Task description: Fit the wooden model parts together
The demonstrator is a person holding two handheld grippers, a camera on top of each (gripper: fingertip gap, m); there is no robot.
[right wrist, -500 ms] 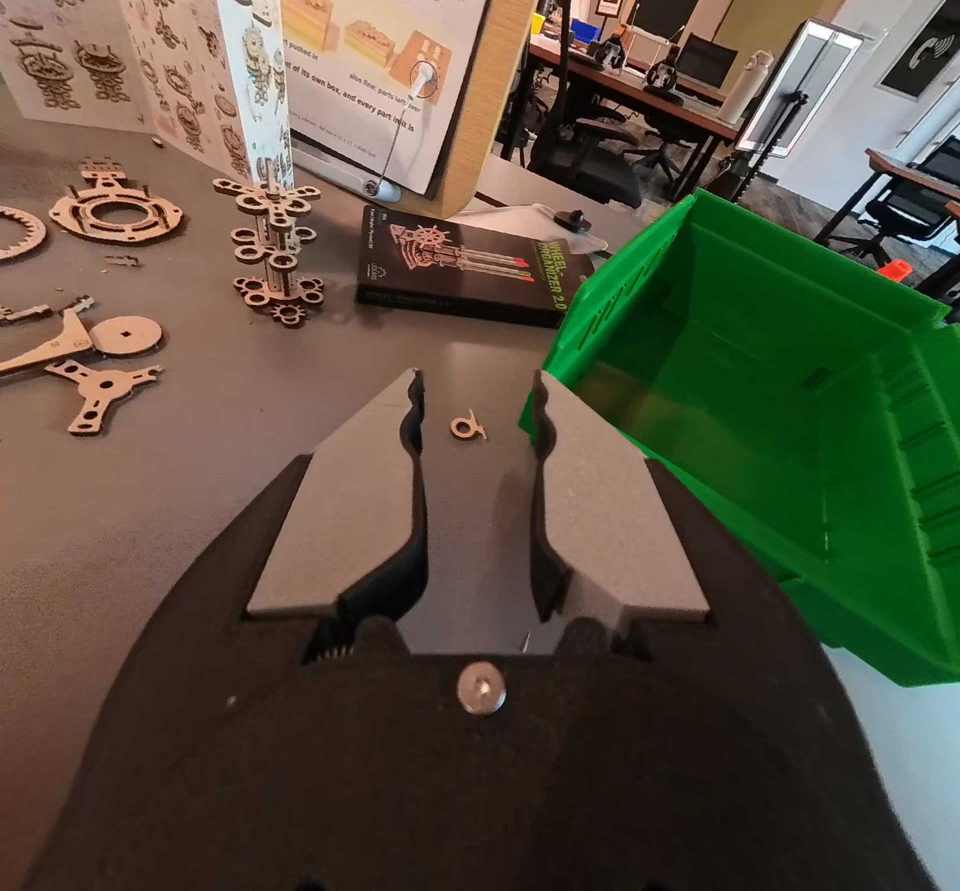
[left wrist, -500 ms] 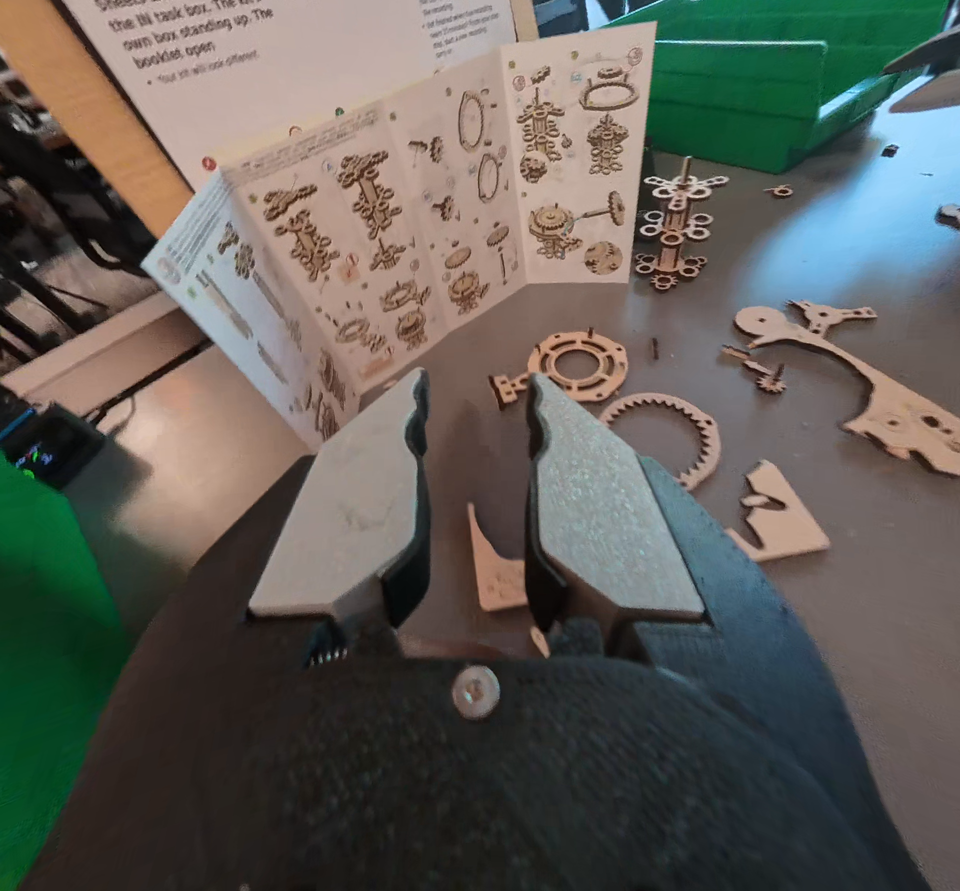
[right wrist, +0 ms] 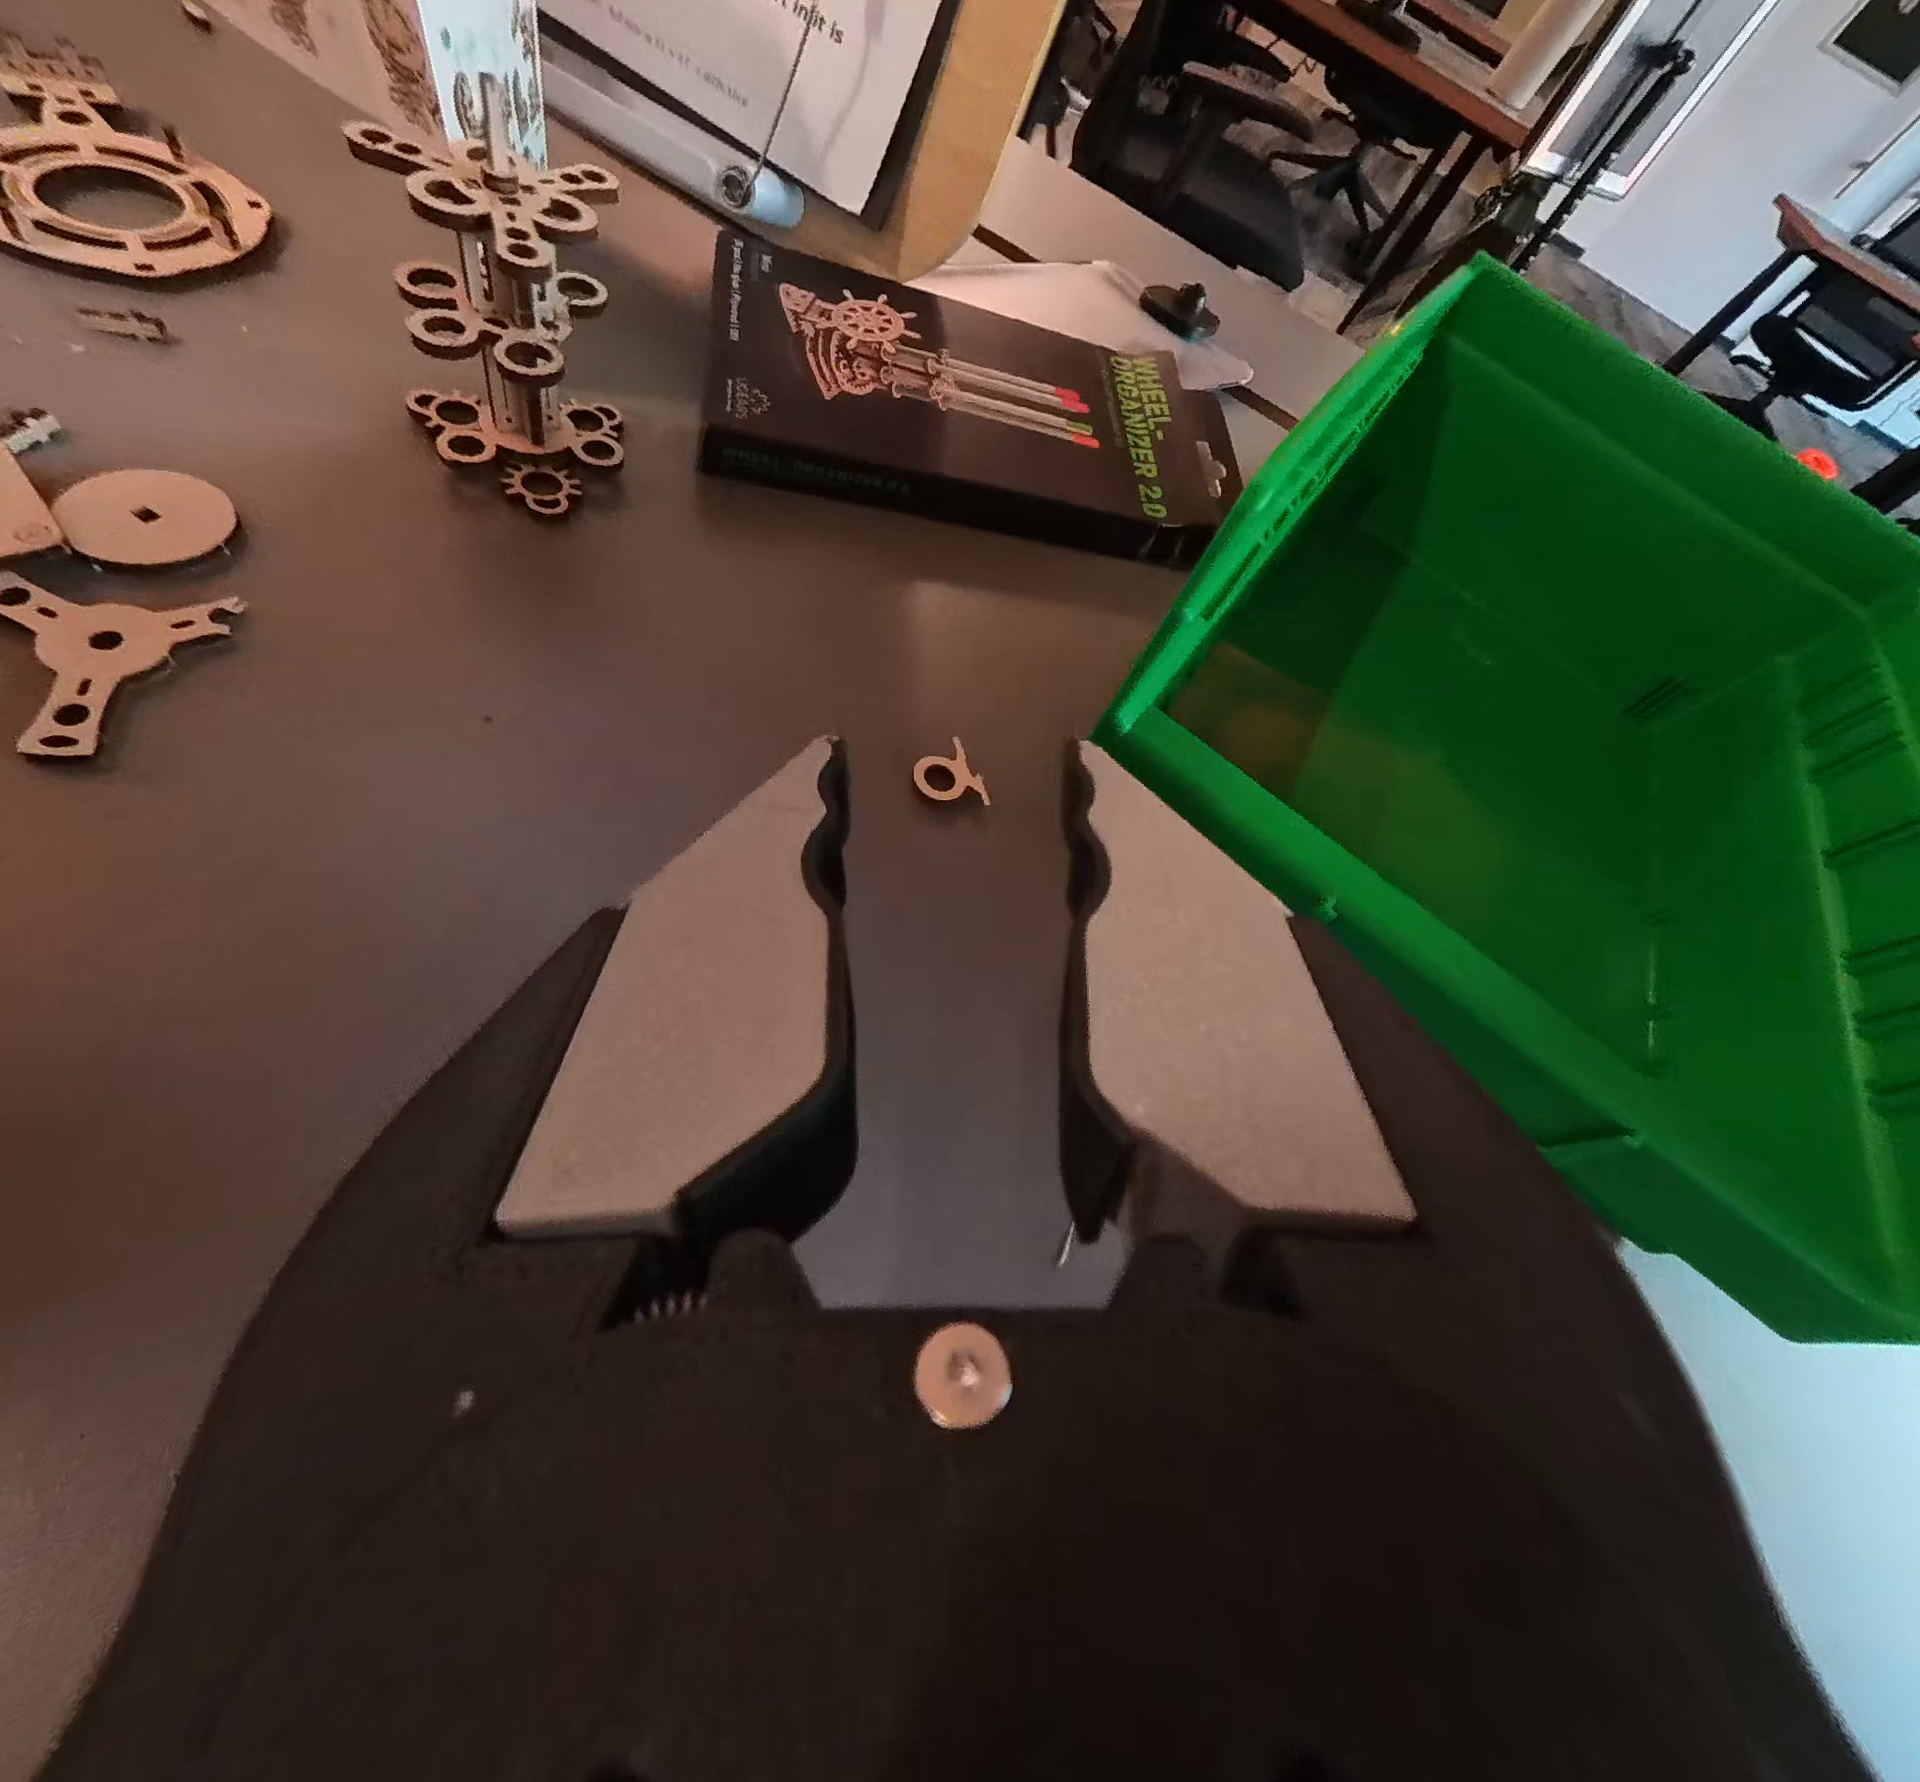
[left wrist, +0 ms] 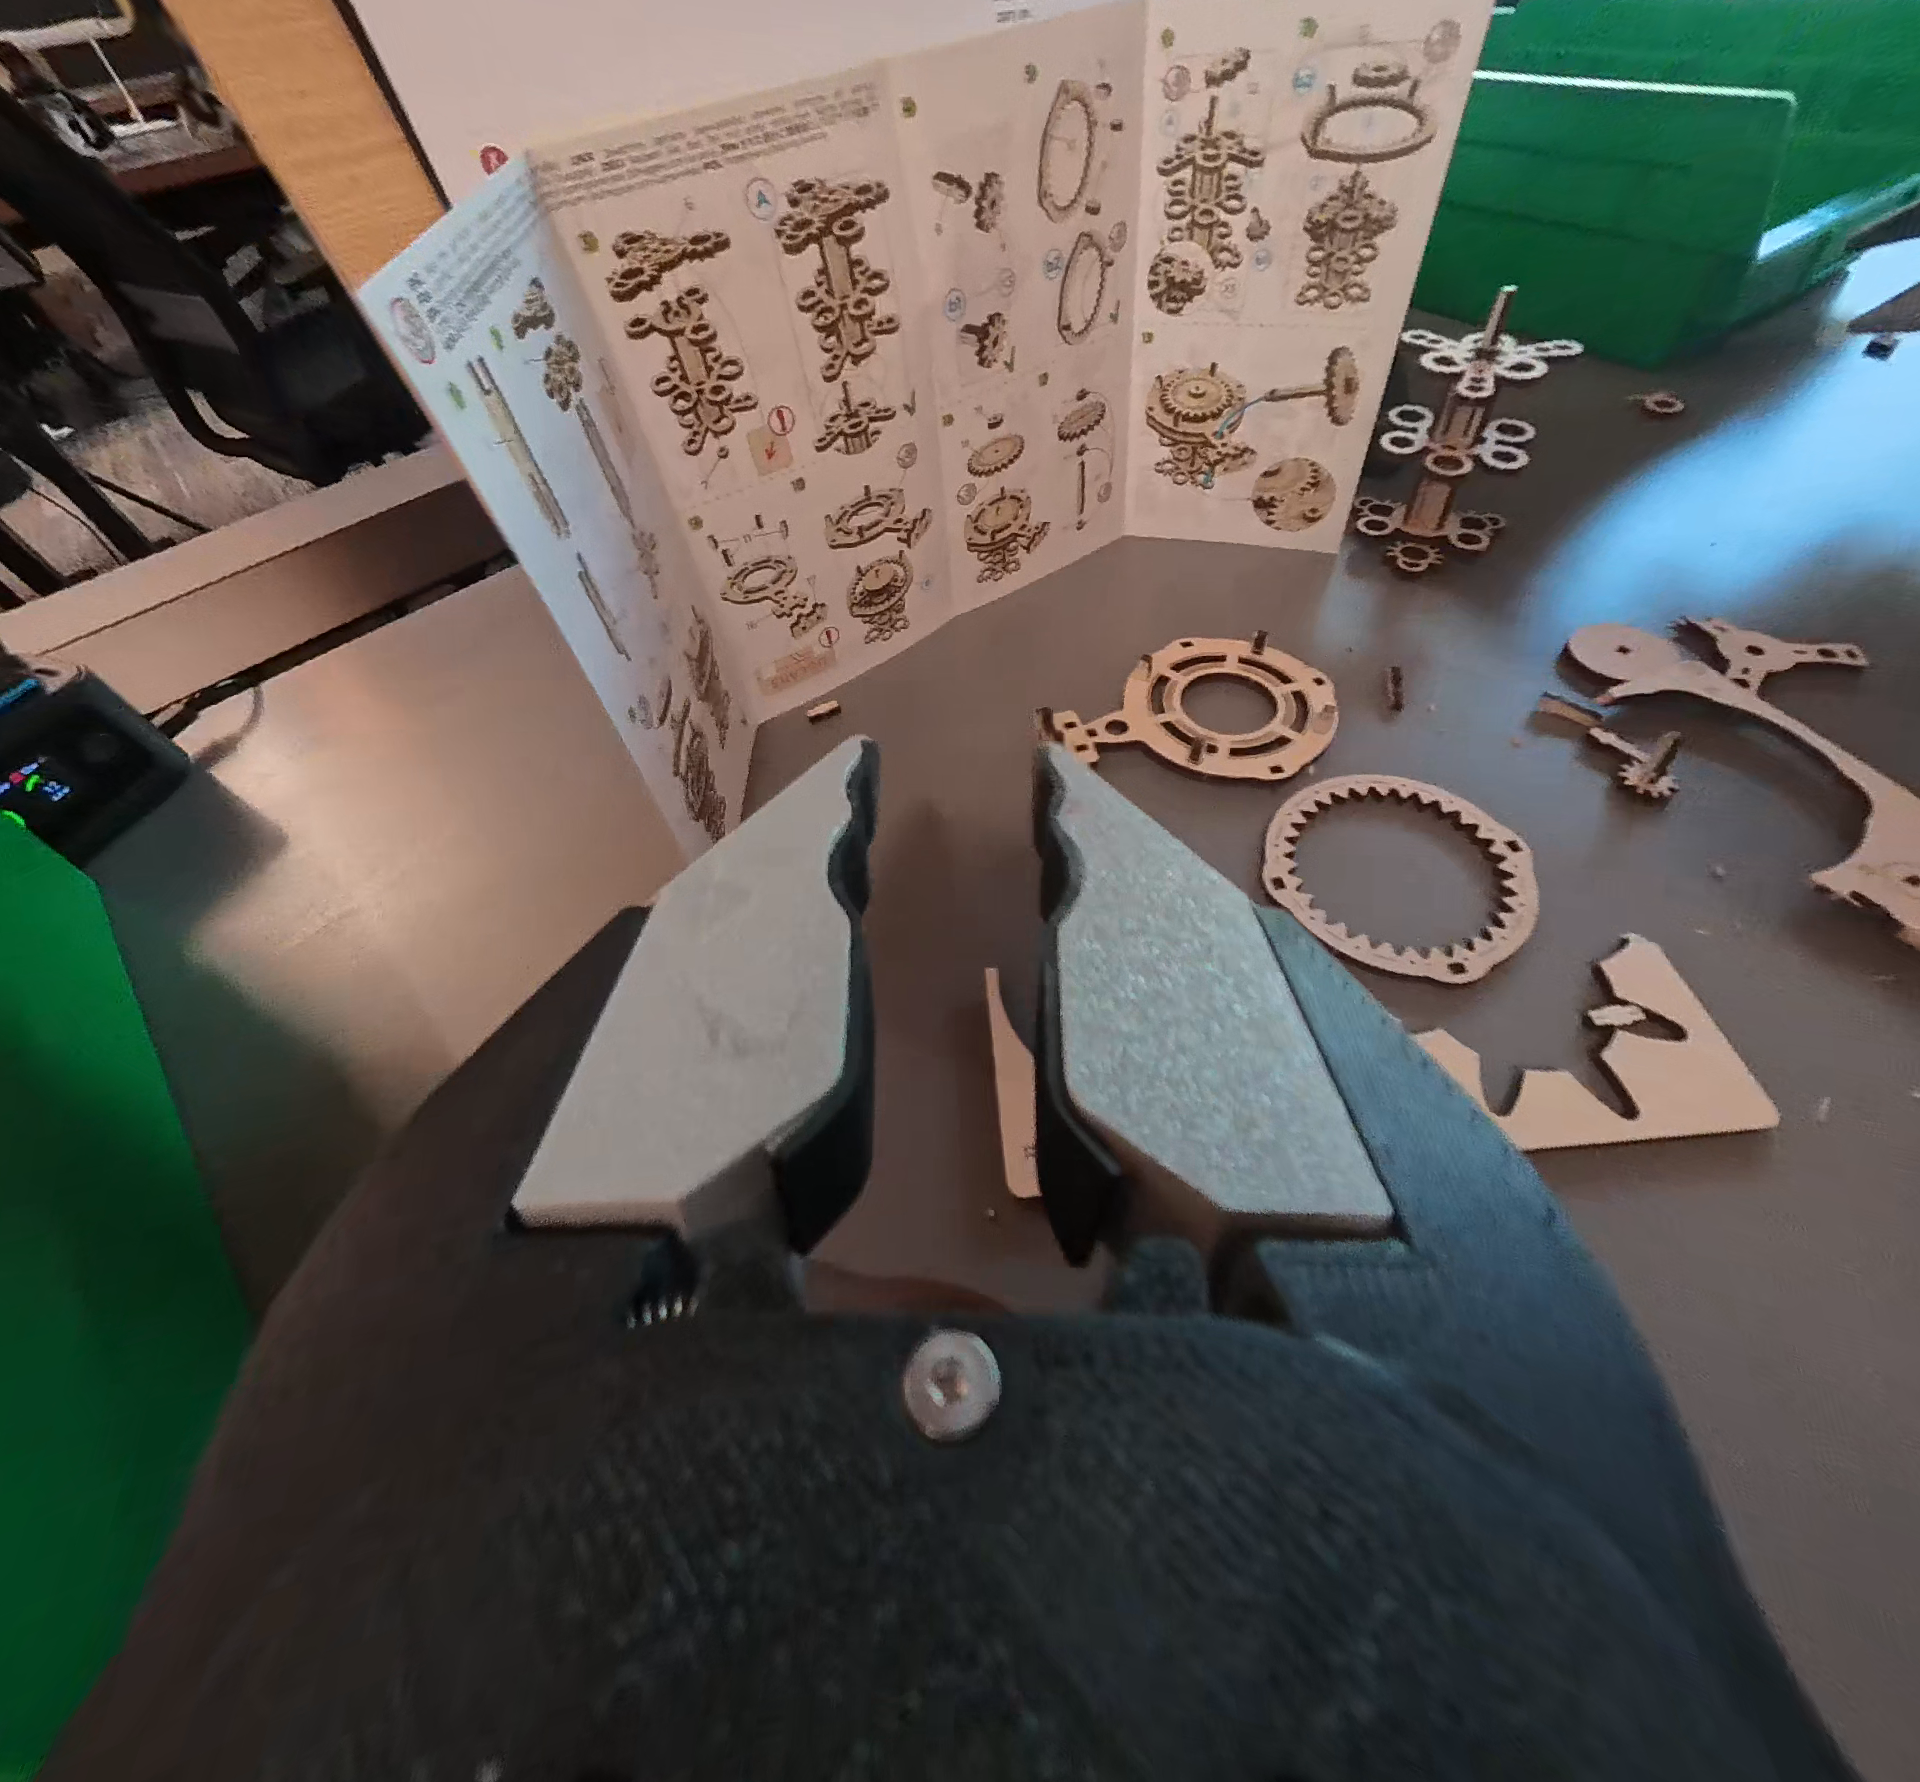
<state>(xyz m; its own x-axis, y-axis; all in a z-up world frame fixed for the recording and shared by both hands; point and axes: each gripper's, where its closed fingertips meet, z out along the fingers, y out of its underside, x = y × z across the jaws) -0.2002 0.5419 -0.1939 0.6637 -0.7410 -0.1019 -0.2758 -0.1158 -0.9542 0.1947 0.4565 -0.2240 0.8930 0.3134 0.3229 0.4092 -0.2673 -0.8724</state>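
In the left wrist view my left gripper is open and empty, low over the dark table. Just beyond its right fingertip lie a round slotted wooden plate with pegs and a toothed inner-gear ring. A wooden offcut lies partly hidden under the right finger. An upright wooden tower of looped tiers stands farther back on the right. In the right wrist view my right gripper is open, with a small looped wooden piece lying flat on the table between its fingertips, untouched. The tower stands to its far left.
A folded instruction booklet stands behind the parts. Sheet offcuts lie to the right. A green bin sits close against my right gripper's right finger. A black kit box lies beyond. A disc and a three-armed piece lie at the left. The wooden offcut is closer to my left gripper, around 8 cm from its tips; the right tips are 40 cm off.
Both grippers have moved forward and lower over the table, so the booklet and tower look nearer. The small looped piece now sits level with the right gripper's tips. Both stay open.
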